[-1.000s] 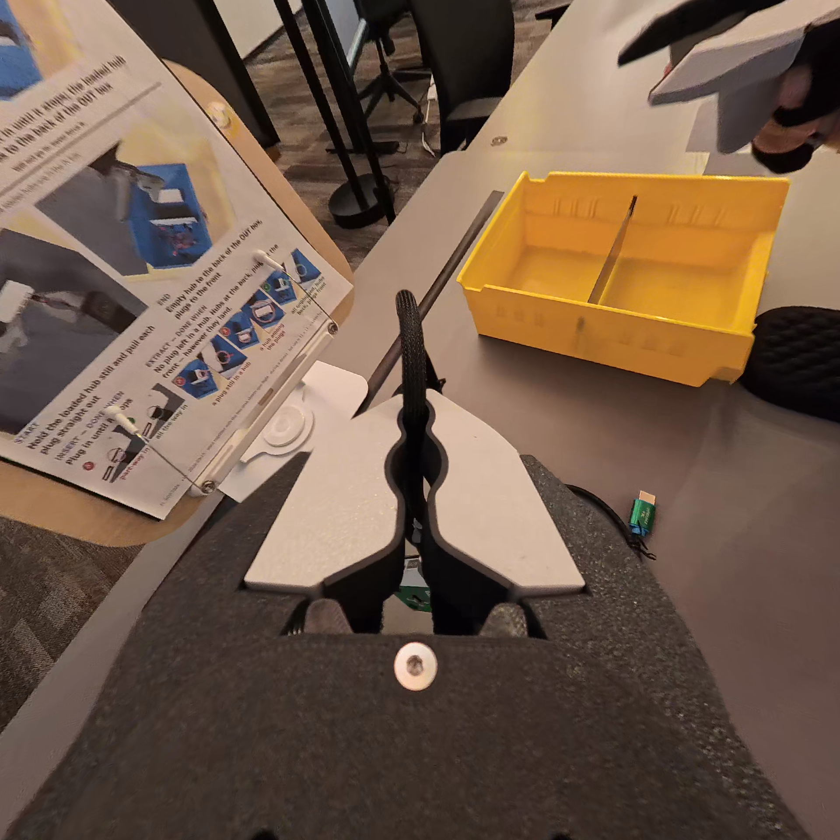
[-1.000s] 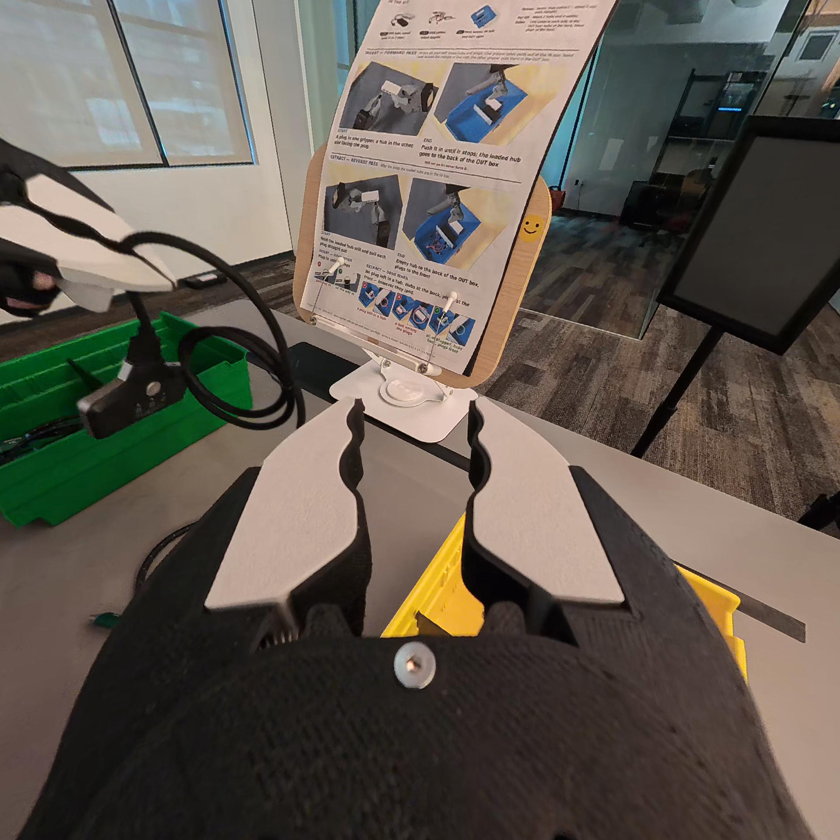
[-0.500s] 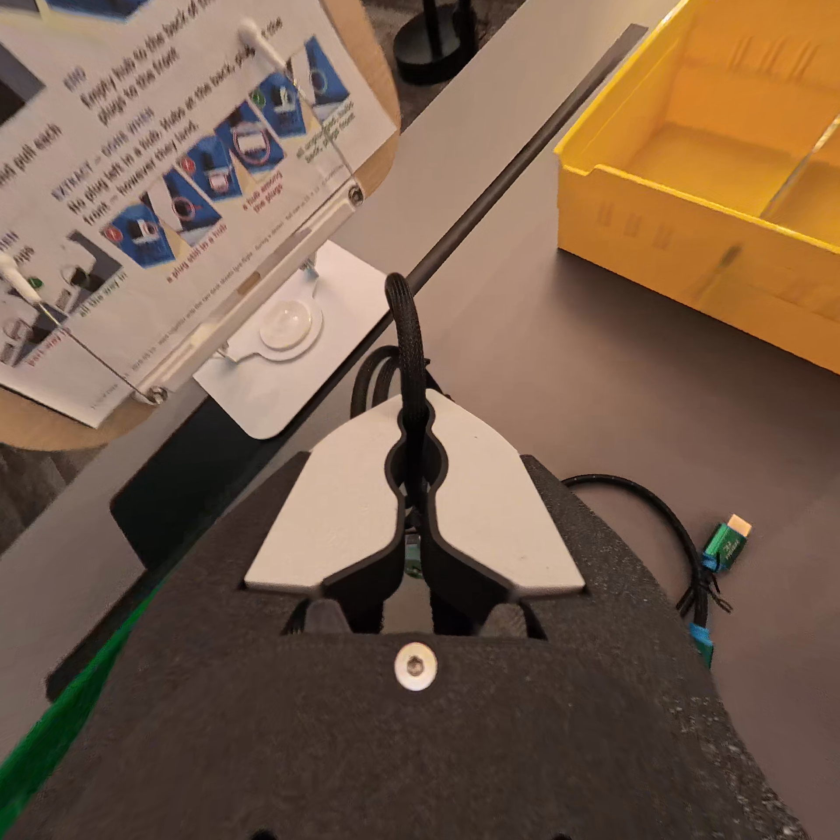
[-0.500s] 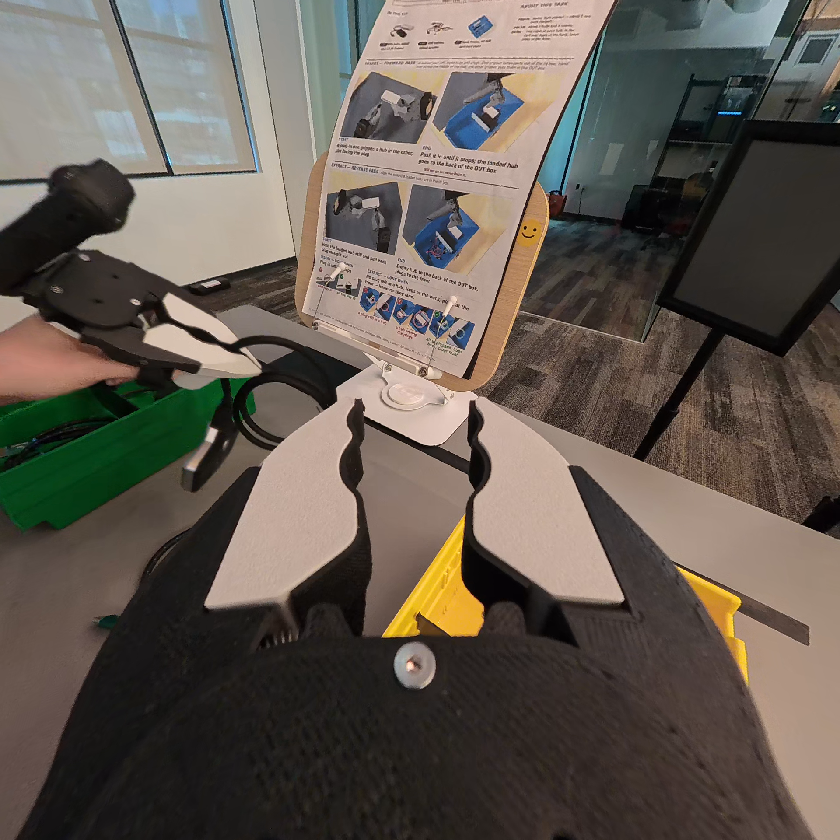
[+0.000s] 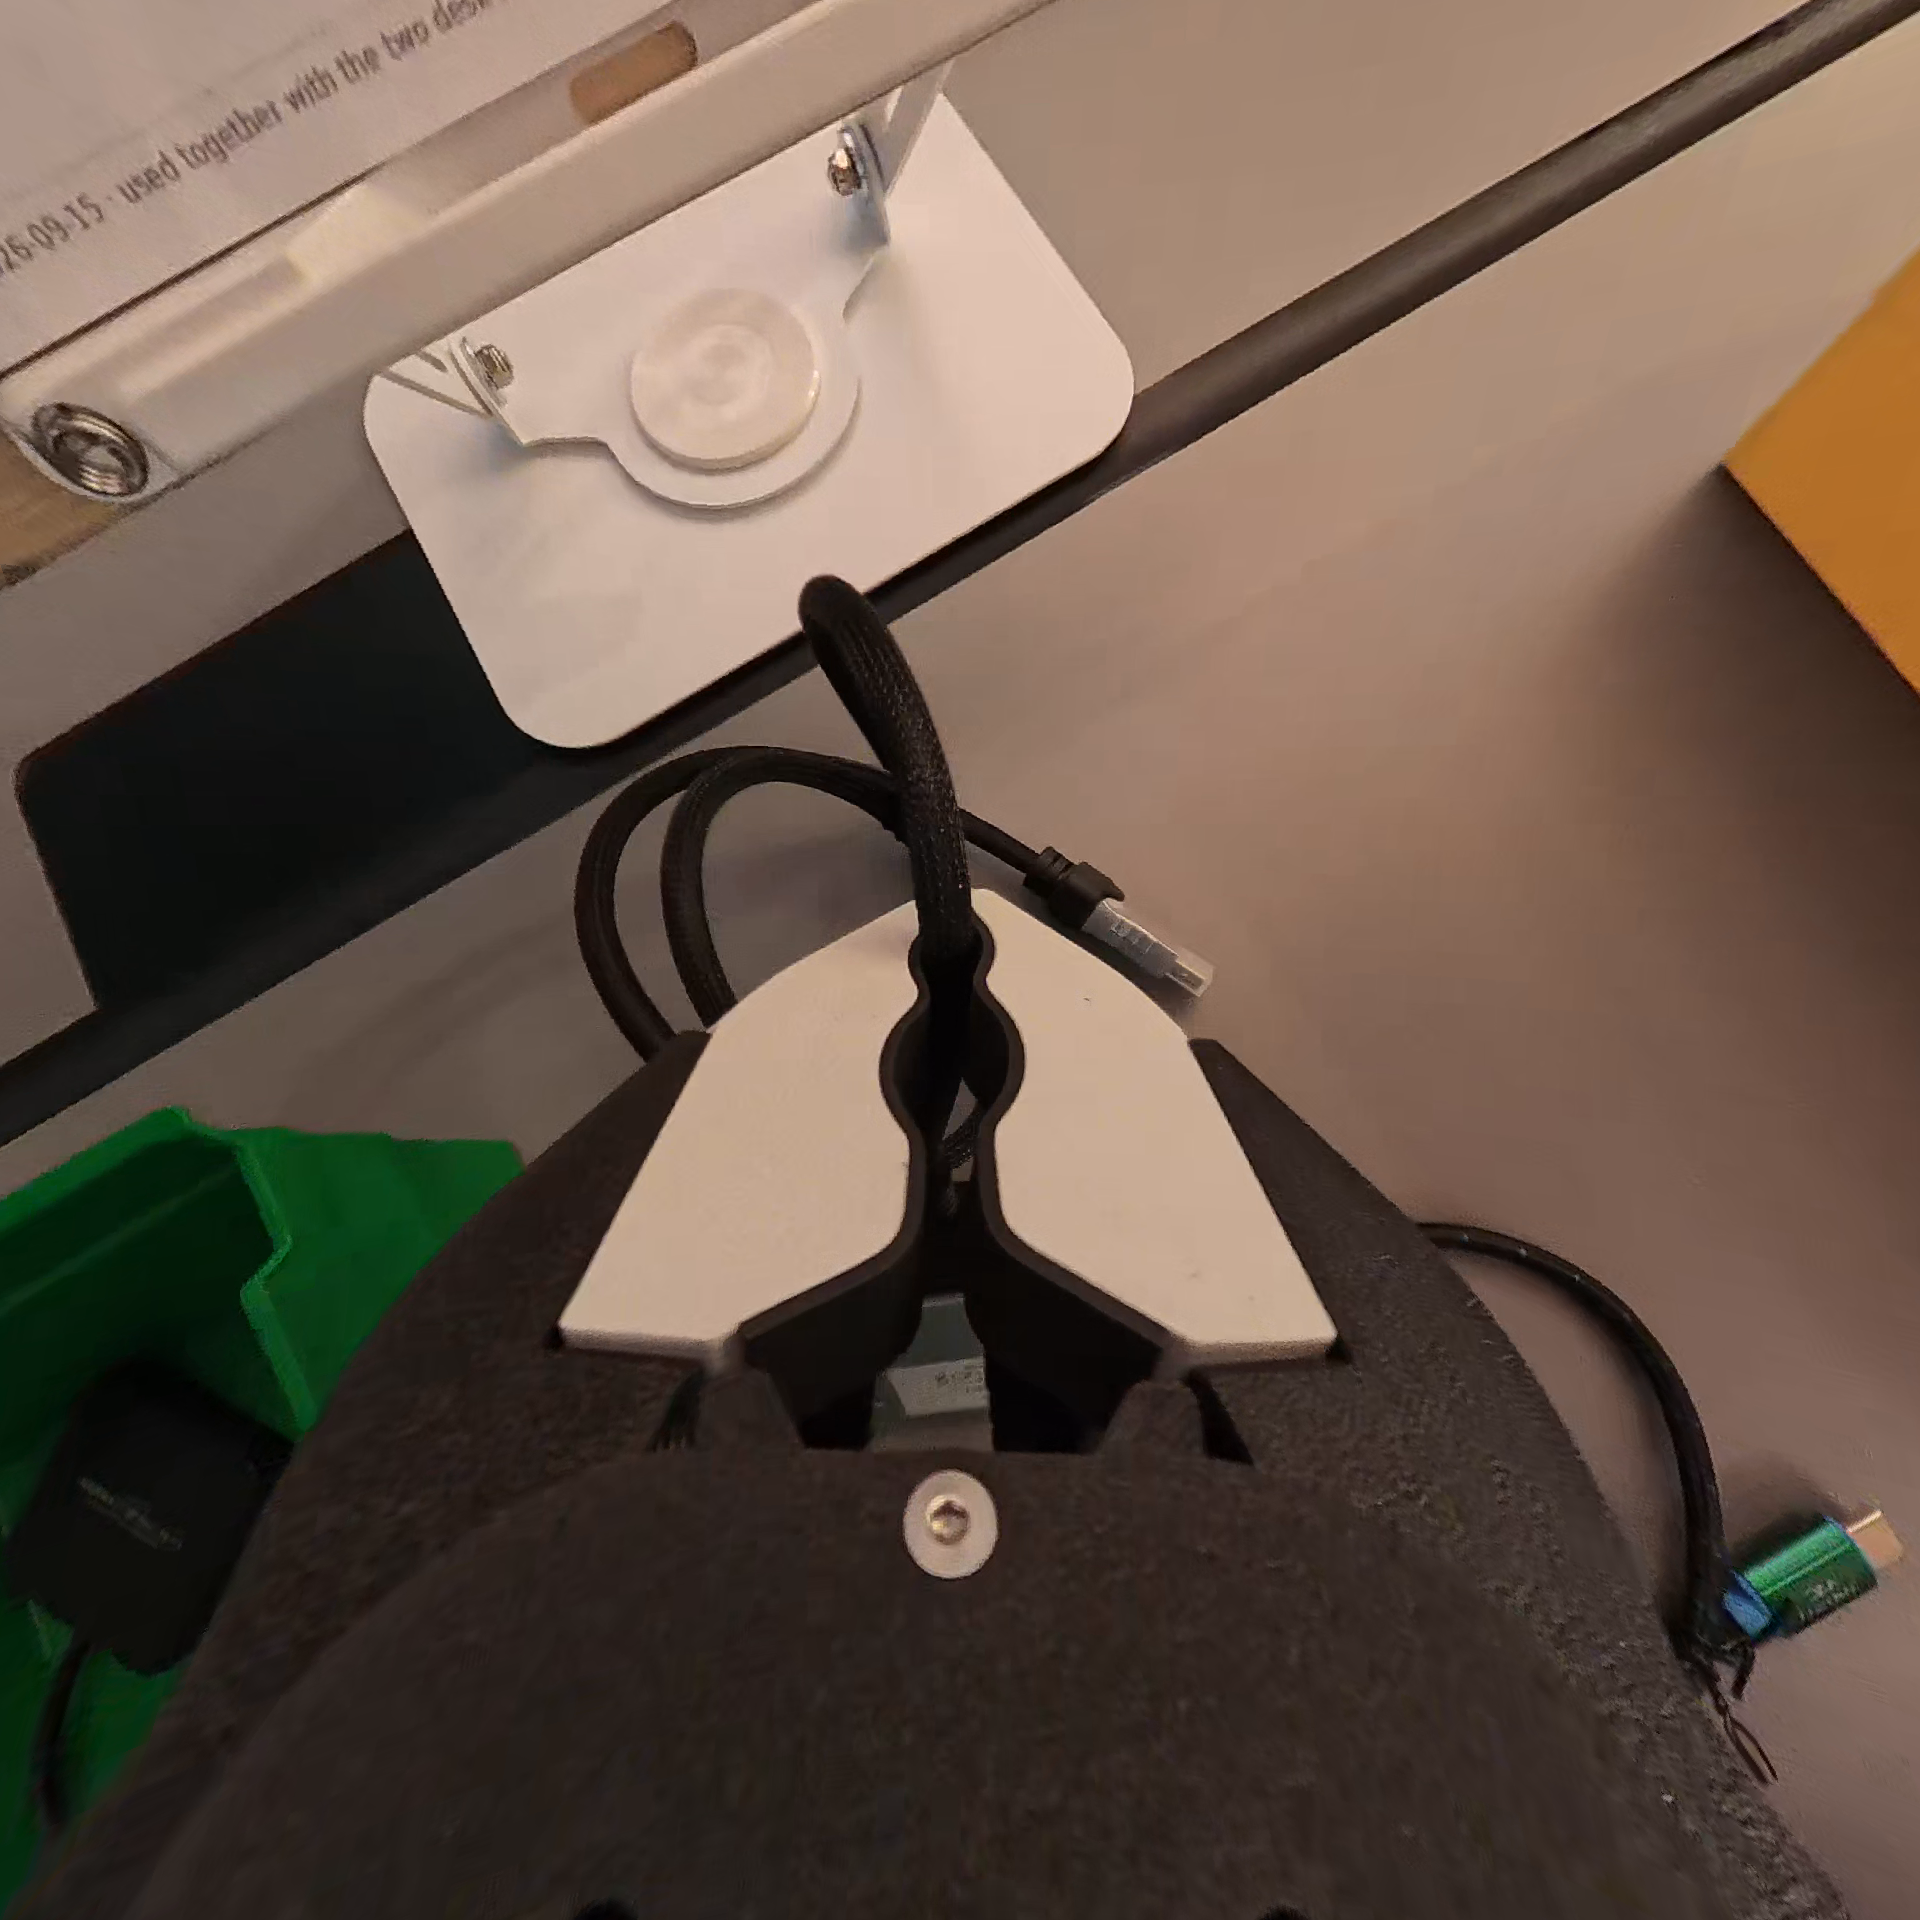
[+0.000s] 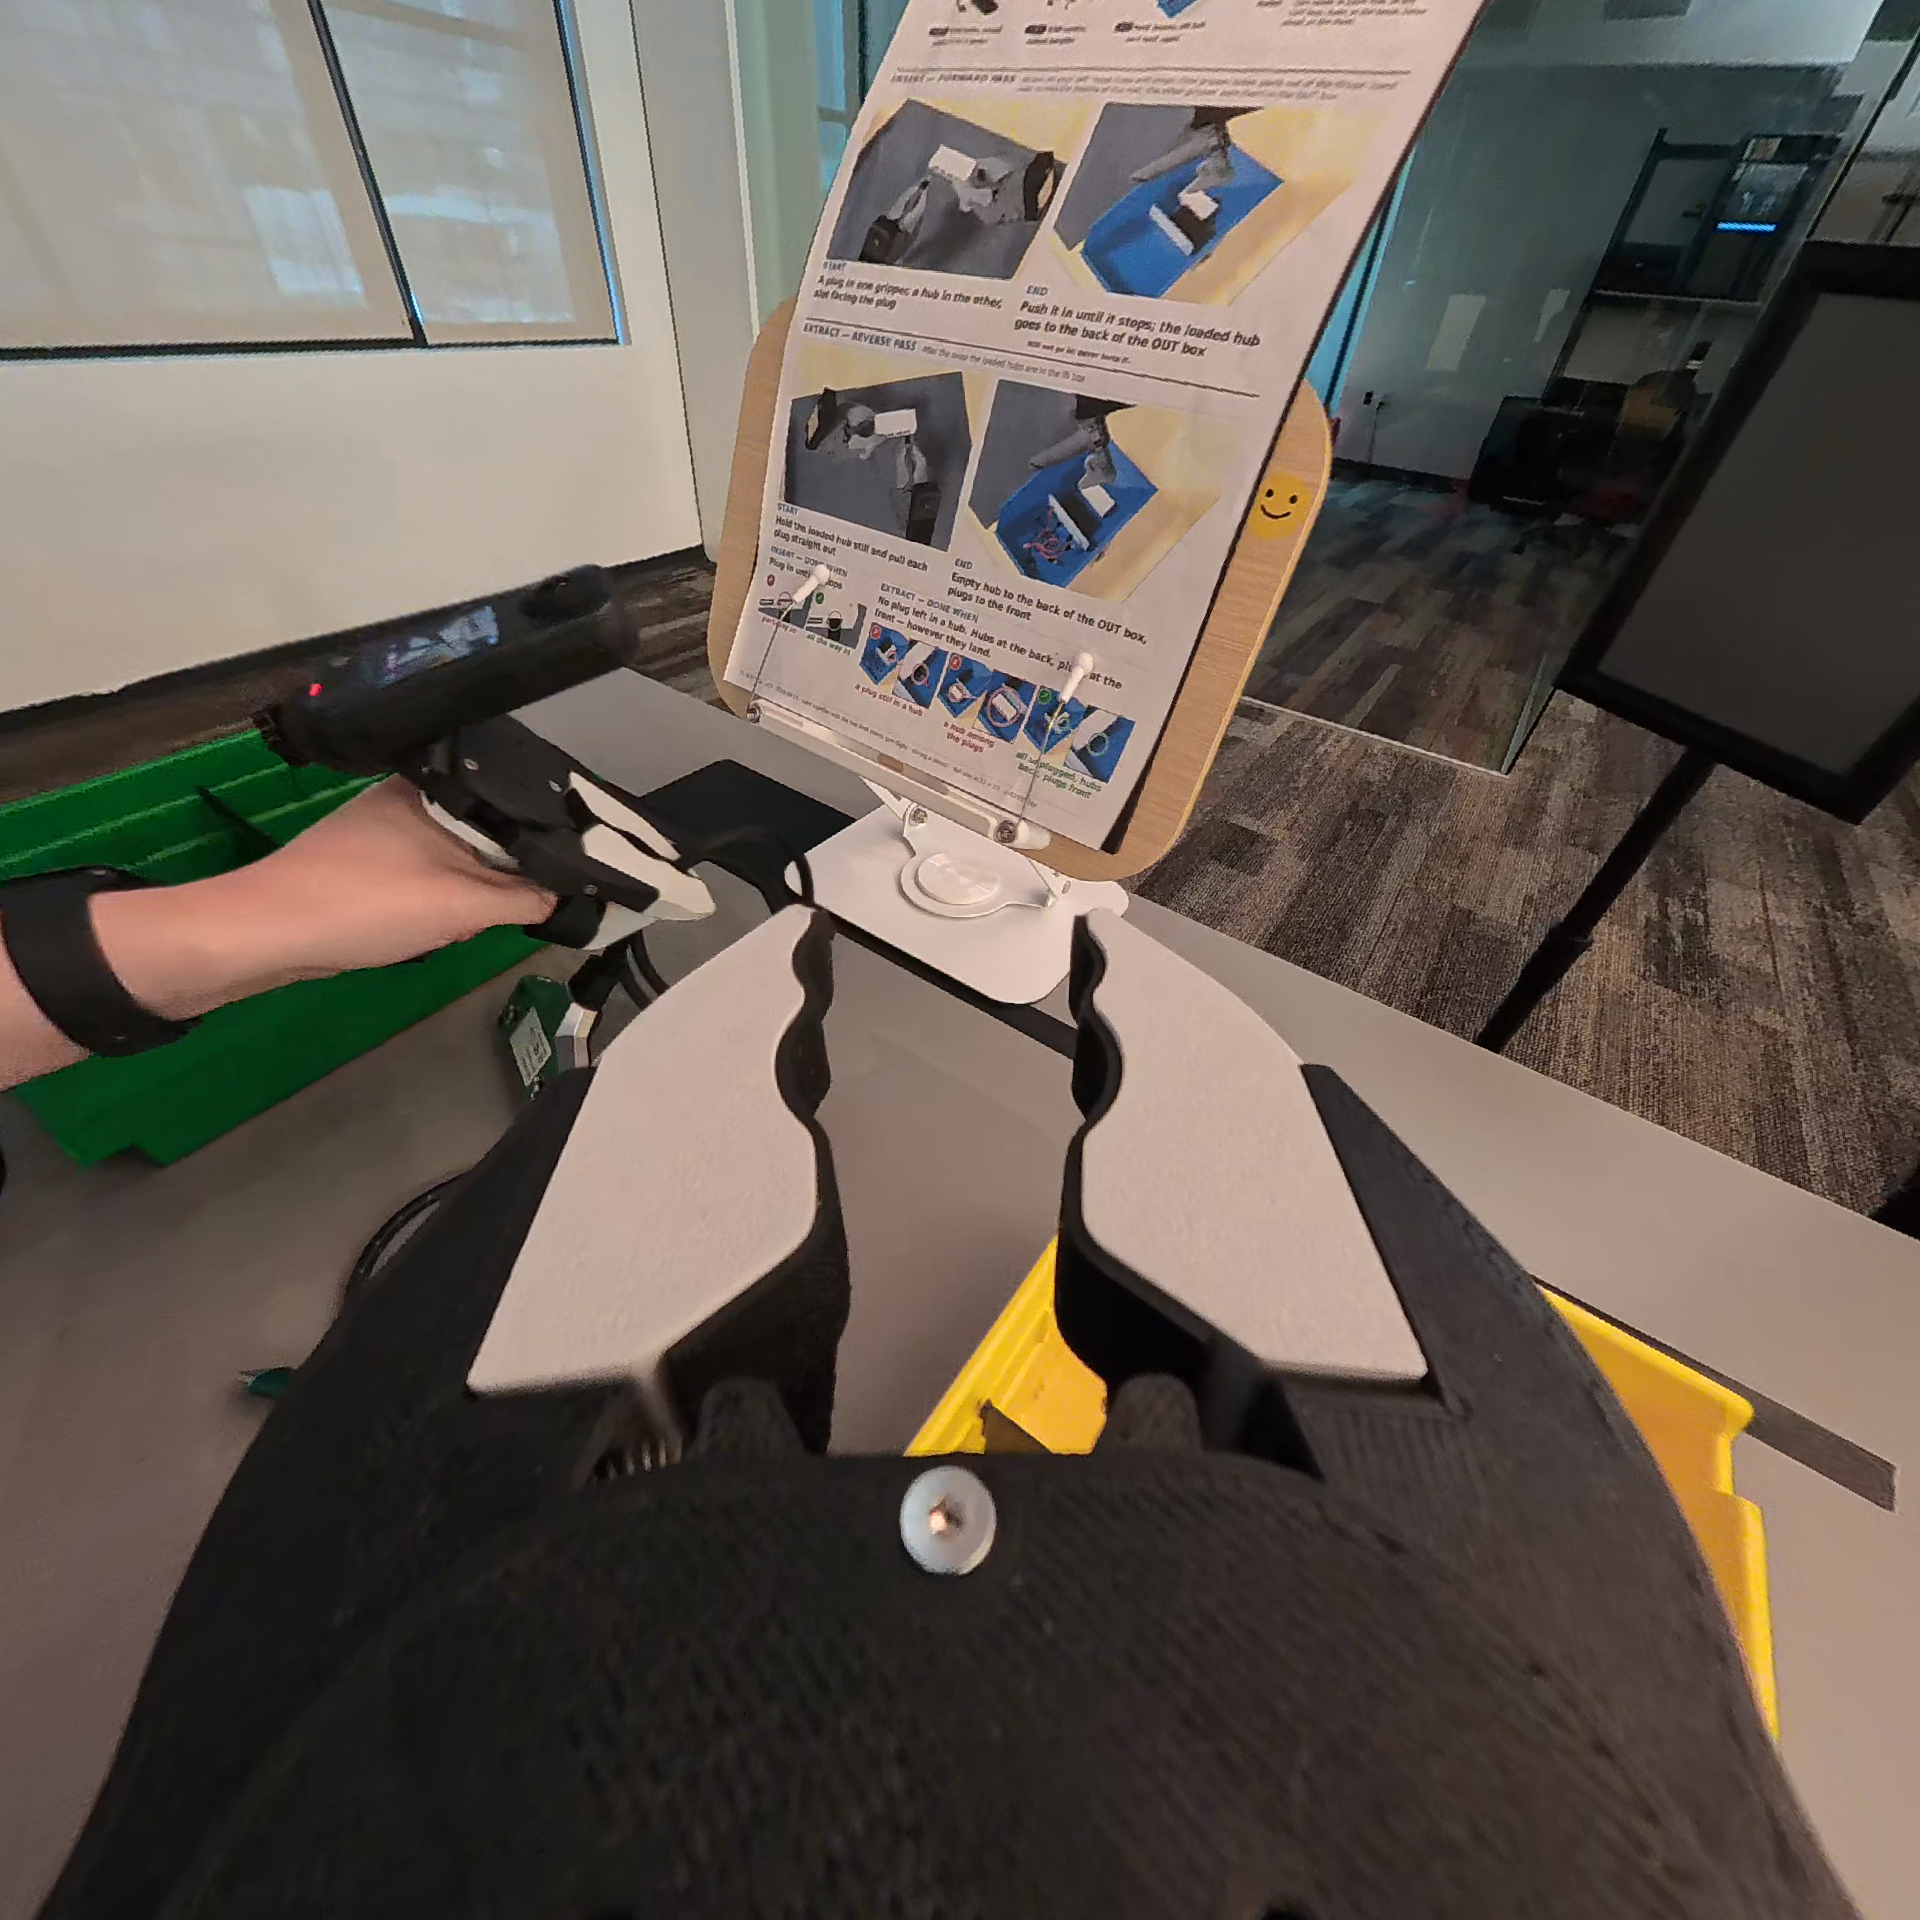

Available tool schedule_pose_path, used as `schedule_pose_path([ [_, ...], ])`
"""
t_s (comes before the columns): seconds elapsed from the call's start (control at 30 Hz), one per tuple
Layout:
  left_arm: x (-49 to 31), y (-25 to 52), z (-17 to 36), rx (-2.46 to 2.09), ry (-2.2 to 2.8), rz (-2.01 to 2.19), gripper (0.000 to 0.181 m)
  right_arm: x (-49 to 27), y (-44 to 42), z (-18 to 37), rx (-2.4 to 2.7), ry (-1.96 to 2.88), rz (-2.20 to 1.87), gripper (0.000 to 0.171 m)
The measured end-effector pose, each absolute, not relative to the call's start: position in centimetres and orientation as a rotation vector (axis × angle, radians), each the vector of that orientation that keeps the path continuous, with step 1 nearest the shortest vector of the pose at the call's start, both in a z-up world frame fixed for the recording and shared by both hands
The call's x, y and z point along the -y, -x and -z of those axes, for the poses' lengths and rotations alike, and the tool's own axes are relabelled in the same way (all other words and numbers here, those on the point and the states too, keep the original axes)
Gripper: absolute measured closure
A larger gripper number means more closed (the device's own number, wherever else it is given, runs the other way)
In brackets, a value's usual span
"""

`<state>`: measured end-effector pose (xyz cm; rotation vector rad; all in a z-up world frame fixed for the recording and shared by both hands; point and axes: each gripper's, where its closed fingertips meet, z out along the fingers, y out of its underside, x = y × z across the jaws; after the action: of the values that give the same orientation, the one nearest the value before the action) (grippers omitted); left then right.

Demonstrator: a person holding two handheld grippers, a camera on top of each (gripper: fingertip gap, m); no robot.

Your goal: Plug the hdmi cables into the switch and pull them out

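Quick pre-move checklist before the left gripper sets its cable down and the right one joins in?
1. Left gripper shut on the black cable: ok.
2. Switch hanging under the left gripper, near the table: cannot tell; only a blurred piece shows in the right wrist view.
3. Right gripper open and empty: ok.
4. Green plug loose on the table, unplugged: ok.
5. Silver plug free beside the left fingers: ok.
6. Yellow bin under the right gripper; contents: cannot tell.
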<state>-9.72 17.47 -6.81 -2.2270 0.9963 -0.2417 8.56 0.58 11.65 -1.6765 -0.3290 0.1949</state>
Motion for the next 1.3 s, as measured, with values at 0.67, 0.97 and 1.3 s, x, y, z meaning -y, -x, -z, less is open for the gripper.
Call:
schedule_pose_path([
  [0.67,-13.3,13.9,9.4,-0.93,2.313,0.185,0.132,-1.4,-6.2,-10.6,0.423,1.713,-0.124,0.126],
  [0.97,-14.4,14.4,13.5,-0.938,2.443,0.119,0.158,-1.2,-5.5,-10.6,0.451,1.706,-0.118,0.126],
  [1.3,-11.6,12.9,8.4,-0.999,2.279,0.392,0.158,-2.1,-3.4,-9.5,0.49,1.714,-0.158,0.126],
])
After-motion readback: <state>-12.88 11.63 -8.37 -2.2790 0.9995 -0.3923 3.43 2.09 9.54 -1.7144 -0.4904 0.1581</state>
